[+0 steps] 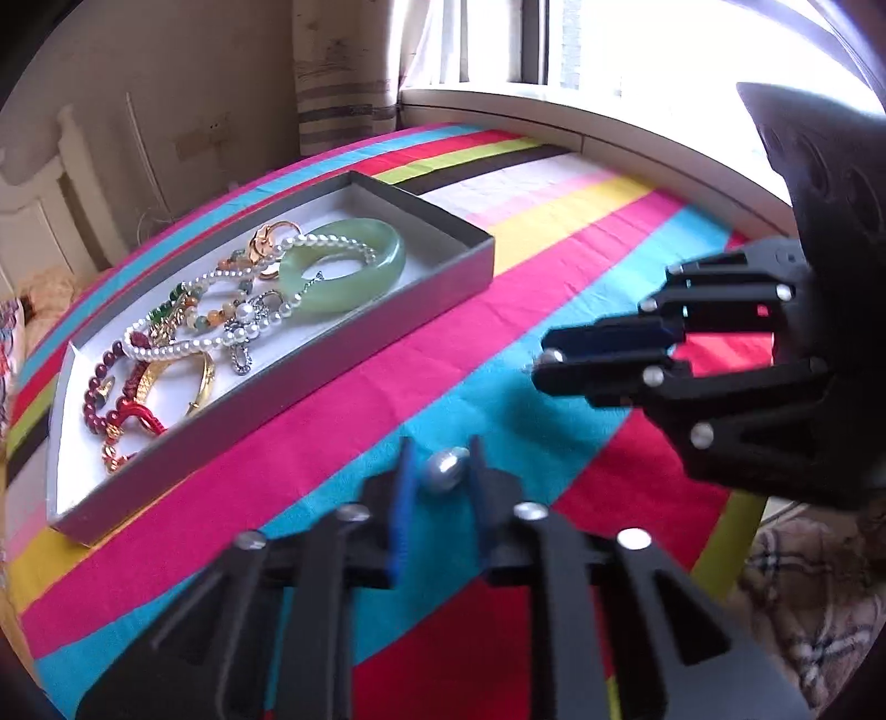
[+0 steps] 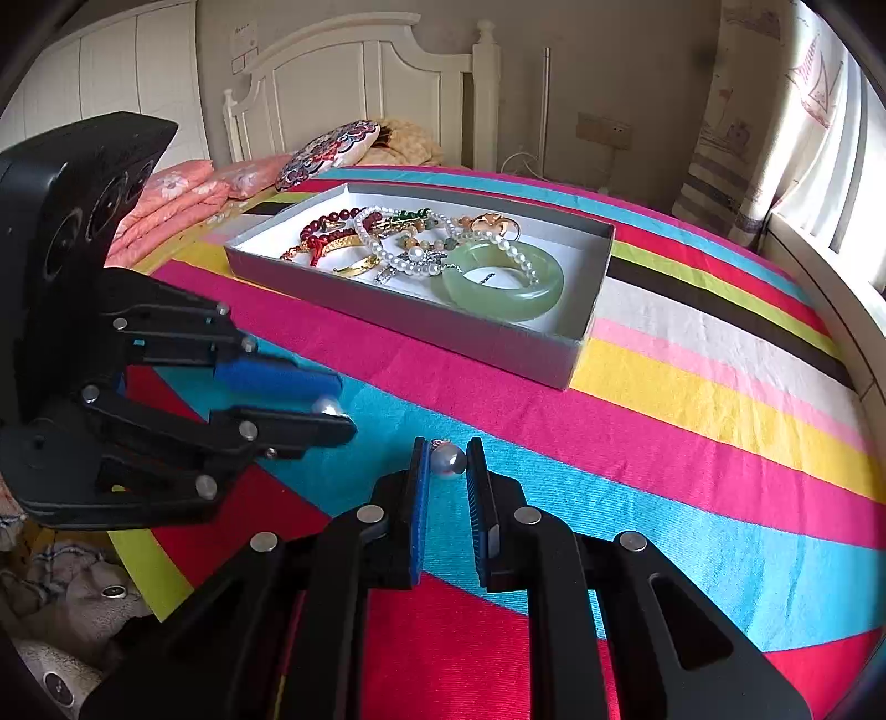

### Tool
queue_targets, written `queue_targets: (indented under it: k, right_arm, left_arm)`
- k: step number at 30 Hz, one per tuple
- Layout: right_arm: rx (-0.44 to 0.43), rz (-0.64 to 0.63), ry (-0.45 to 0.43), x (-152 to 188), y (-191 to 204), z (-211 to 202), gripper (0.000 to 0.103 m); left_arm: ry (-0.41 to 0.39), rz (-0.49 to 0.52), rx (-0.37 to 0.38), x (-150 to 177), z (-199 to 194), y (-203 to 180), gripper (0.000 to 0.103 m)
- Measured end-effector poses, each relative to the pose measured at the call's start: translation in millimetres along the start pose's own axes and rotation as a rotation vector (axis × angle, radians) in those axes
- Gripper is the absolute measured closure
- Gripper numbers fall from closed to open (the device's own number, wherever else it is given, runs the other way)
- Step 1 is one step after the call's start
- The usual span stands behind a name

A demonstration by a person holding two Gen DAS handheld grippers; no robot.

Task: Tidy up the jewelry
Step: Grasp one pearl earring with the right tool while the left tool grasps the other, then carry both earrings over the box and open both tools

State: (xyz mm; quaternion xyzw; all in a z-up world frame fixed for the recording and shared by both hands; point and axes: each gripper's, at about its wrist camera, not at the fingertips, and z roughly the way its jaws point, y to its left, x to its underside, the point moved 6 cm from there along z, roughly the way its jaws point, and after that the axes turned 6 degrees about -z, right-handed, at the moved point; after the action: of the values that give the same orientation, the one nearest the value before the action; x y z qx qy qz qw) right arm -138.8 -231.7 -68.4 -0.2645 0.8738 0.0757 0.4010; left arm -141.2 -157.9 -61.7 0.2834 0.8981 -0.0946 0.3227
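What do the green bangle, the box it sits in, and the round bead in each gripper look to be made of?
Green bangle: jade or jade-like glass, judging by its pale, translucent, glossy polish.
Box: grey cardboard with a matte face and a white lining.
Bead in the right gripper and bead in the left gripper: pearl-like, with a silvery-white sheen; real or imitation cannot be told.

Bright window point(image 1: 637, 39), white headboard point(image 2: 354, 72), striped curtain point(image 2: 736, 149)

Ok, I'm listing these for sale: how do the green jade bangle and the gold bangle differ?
The pale green jade bangle is thick and smooth; the gold metal bangle is thin and shiny. The jade one lies flat under a white pearl strand; the gold one sits beside dark red beads. Both are in the grey box.
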Motion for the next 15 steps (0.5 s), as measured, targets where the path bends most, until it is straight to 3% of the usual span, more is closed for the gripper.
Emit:
queue_targets:
  k: [6,15]
  right_arm:
    - [0.007,0.015,-0.036,-3,-3,-5,0.088]
    - [0.032,0.009,-0.098,-27,-8,-8,0.088]
  left_arm:
    - [-0.061,-0.022,-0.037,-2,-12,6,0.090]
    - [-0.130,-0.083,-0.050,-36,-27,22,0.090]
